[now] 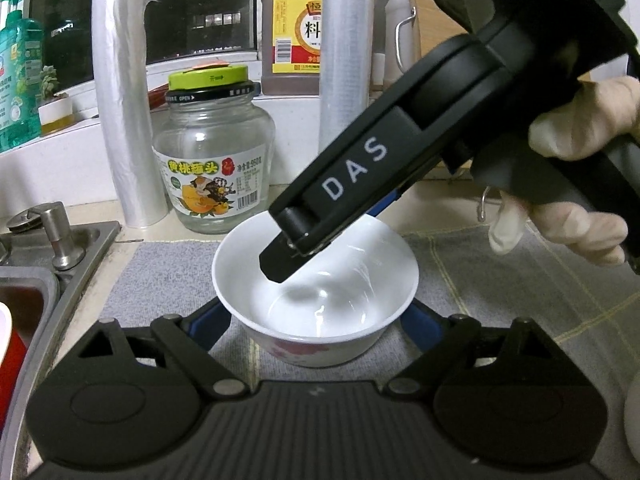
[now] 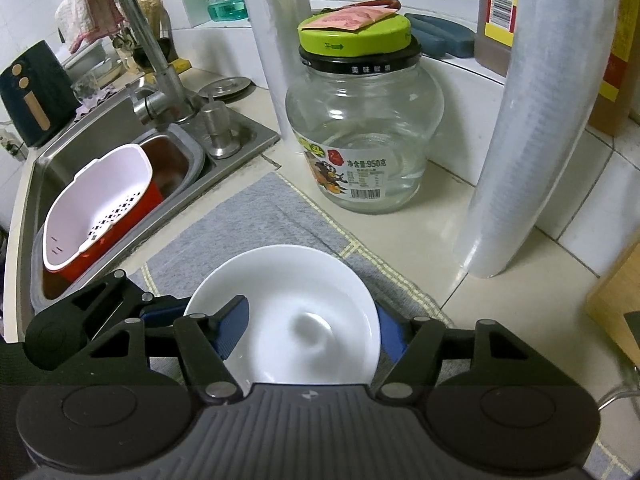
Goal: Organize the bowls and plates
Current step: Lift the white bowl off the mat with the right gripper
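The sink (image 2: 120, 152) is the biggest thing here, filling the 9 to 10 o'clock part of the right wrist view, with a tall bent faucet (image 2: 136, 36) at its back edge and a pink-and-red strainer basket (image 2: 96, 208) lying tilted in the basin. Just beside it, toward 6 o'clock, a grey mat (image 2: 256, 216) covers the counter. At 2 o'clock a tall sleeve of stacked plastic cups (image 2: 516, 132) leans over the counter, and at 12 o'clock a roll of plastic bags (image 2: 280, 40) stands upright. Between them, at 1 o'clock of the bowl, sits a clear glass jar (image 2: 364, 128) with a green lid, near the bowl but apart from it. On the sill behind are a brown bottle (image 1: 290, 32) with a yellow label and a green soap bottle (image 1: 18, 76).

The white bowl (image 1: 320, 280) stands upright on the mat, in the middle of both views.

The left gripper (image 1: 316, 332) is spread wide, one blue pad on each side of the bowl's lower wall; whether they touch it I cannot tell.

The right gripper (image 2: 308, 332), held by a gloved hand (image 1: 580, 160), comes in from 2 o'clock in the left wrist view and straddles the bowl's rim: its left finger (image 2: 228, 332) reaches inside the bowl, the other sits outside the wall. Whether it has clenched on the rim I cannot tell.
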Demonstrator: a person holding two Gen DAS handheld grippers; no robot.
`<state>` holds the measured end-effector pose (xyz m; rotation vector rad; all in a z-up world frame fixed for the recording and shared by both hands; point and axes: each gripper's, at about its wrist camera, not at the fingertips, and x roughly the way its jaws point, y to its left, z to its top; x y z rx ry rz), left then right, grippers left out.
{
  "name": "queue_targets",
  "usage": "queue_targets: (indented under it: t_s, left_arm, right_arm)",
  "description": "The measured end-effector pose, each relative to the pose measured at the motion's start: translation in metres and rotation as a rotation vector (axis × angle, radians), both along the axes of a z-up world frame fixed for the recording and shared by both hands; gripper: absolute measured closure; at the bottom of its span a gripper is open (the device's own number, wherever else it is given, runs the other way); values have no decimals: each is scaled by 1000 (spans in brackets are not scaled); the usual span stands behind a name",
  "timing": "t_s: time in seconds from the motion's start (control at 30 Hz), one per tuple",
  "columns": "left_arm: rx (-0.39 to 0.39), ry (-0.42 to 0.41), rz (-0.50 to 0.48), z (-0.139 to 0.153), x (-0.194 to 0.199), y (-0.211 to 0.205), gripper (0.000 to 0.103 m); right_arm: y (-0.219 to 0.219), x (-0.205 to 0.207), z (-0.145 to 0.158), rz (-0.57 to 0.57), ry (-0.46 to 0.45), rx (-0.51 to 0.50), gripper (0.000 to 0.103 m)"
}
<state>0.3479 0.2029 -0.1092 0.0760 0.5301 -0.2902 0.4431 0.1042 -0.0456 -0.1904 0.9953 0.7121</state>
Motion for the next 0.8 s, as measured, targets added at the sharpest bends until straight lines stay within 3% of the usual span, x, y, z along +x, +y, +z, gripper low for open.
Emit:
queue_targets:
  t_s: [0.8]
  left_arm:
    - [37, 8, -46, 30, -30, -1, 12]
  right_arm:
    - [-17, -42, 34, 11, -9, 60, 30]
